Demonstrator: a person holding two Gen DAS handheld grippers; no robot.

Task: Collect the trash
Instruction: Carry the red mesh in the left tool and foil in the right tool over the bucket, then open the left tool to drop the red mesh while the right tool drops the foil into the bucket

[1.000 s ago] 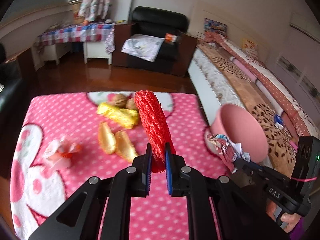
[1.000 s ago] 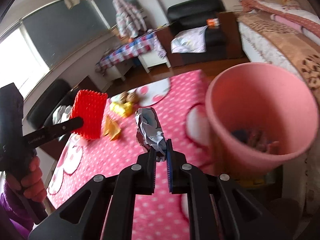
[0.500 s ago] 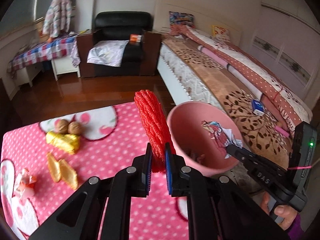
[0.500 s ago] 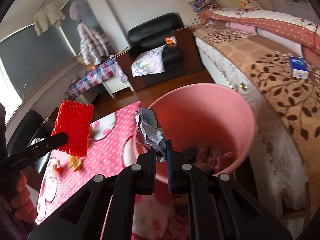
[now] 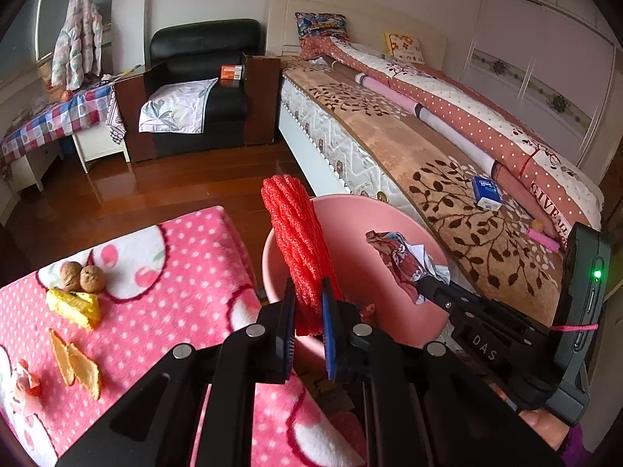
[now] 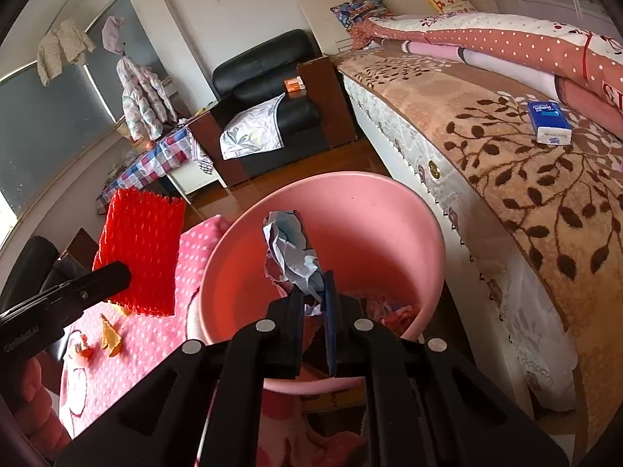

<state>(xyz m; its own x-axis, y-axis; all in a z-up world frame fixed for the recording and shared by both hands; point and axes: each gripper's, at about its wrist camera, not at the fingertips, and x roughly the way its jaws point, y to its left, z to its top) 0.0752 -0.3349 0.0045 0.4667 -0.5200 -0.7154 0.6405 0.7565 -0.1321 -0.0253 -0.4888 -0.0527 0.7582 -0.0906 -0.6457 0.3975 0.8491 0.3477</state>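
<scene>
Both grippers hover at the pink bin (image 6: 409, 241), left fingers (image 5: 286, 323) pinching red foam netting (image 5: 296, 241), right fingers (image 6: 296, 323) pinching a crumpled wrapper (image 6: 290, 253), while peels (image 5: 76, 362) wait on the table (image 5: 187, 272).

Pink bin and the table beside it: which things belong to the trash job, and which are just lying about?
Job:
- pink bin
- red foam net, in left gripper
- crumpled wrapper, in right gripper
- orange peels, yellow wrapper on table

Lying about:
- tissue pack on bed
- black armchair
</scene>
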